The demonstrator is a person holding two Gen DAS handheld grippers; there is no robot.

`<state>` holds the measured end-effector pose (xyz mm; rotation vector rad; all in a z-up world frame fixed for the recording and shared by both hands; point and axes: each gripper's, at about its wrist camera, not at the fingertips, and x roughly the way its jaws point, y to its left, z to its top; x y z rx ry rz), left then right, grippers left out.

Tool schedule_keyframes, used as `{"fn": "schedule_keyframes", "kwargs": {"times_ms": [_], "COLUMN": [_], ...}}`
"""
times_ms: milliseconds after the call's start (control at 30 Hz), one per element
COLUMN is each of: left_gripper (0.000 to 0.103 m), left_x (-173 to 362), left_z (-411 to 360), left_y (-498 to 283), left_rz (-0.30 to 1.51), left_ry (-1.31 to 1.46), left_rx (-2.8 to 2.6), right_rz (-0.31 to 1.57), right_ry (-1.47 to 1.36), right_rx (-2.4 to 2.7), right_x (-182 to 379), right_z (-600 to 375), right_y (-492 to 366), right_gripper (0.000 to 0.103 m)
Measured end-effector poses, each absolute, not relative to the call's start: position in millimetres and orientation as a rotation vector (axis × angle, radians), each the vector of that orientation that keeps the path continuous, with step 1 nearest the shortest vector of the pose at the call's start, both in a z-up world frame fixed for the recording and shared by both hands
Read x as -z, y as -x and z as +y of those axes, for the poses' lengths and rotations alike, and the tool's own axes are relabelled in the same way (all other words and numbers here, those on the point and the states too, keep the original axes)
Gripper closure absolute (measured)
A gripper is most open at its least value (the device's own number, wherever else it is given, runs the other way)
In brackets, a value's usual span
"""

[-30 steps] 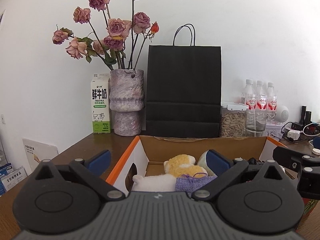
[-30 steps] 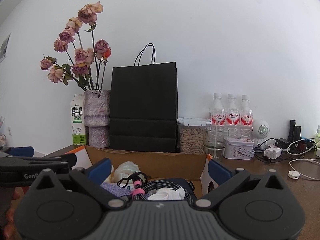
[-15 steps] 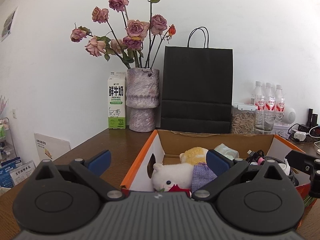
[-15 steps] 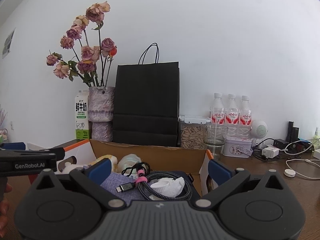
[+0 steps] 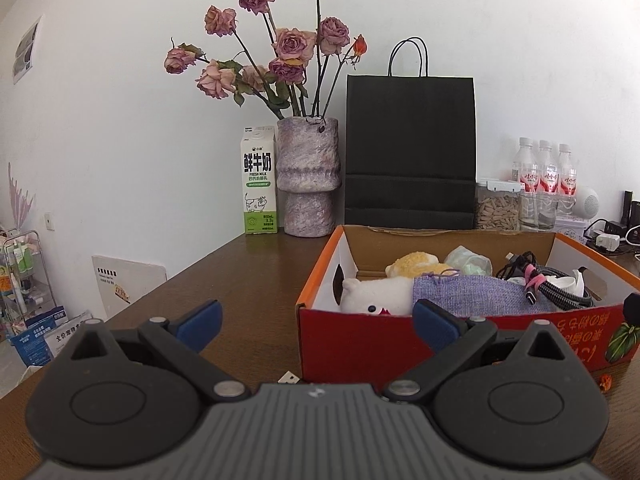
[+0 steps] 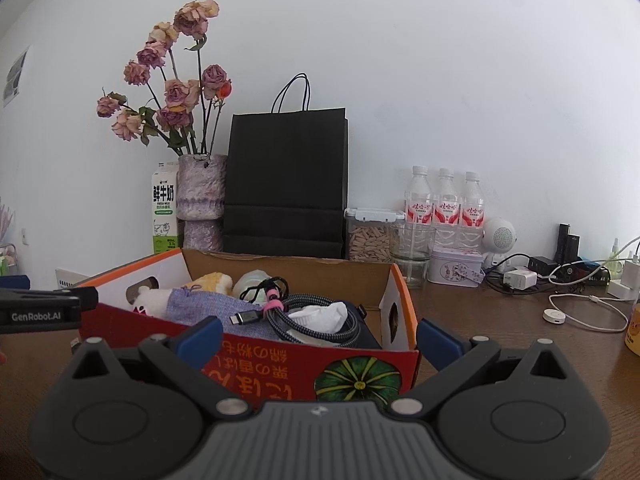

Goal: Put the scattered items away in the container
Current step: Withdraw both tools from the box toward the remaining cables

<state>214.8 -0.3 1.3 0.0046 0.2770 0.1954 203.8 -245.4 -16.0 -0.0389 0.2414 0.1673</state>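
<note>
Left hand-held gripper (image 5: 316, 320): jaws wide, holding nothing, in front of the red cardboard box (image 5: 360, 344) on the counter (image 5: 240, 280). Right hand-held gripper (image 6: 320, 334): jaws wide, nothing held, facing the box's front wall. Inside the box: white plush toy (image 5: 376, 298), purple fabric pouch (image 5: 472, 298), braided cable (image 6: 316, 316), crumpled tissue (image 6: 320, 314). A small USB plug (image 5: 289, 378) lies on the counter just beside the box.
</note>
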Motion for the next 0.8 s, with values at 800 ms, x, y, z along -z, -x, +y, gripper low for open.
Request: {"fn": "schedule_keyframes", "kwargs": {"times_ms": [800], "left_gripper": [0.037], "left_x": [22], "left_z": [31], "left_y": [-247], "left_rz": [0.644], "left_ry": [0.096], "left_rx": [-0.2], "right_rz": [0.435], "right_ry": [0.044], "right_rx": [-0.136], "right_x": [30], "right_z": [-253], "right_y": [-216], "right_gripper": [0.0]}}
